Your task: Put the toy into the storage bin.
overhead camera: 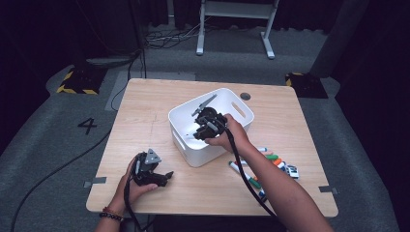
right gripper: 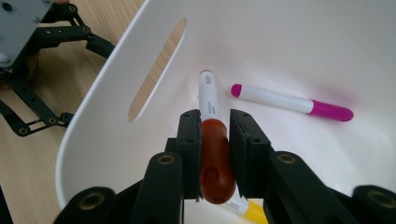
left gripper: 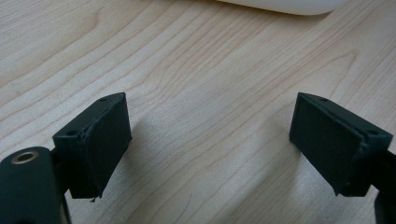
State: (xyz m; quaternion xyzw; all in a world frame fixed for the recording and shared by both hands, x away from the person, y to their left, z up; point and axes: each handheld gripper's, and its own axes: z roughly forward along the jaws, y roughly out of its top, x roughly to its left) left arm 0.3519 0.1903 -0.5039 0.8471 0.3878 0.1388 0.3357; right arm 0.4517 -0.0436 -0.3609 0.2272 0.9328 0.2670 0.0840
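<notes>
My right gripper (overhead camera: 202,133) reaches down into the white bin (overhead camera: 186,147) at the table's middle. In the right gripper view its jaws (right gripper: 215,135) are shut on a white marker with a dark red cap (right gripper: 215,154), which points down toward the bin floor. A magenta-capped marker (right gripper: 292,102) lies on that floor, and a yellow-tipped one (right gripper: 252,212) peeks out under the jaws. My left gripper (overhead camera: 167,176) rests on the table near the front left, open, with bare wood between its pads (left gripper: 105,140).
Several loose markers (overhead camera: 270,162) lie on the table right of the bin, beside my right forearm. A dark round spot (overhead camera: 245,96) sits behind the bin. The bin wall has a slot handle (right gripper: 156,67). The bin's edge (left gripper: 280,4) lies ahead of the left gripper.
</notes>
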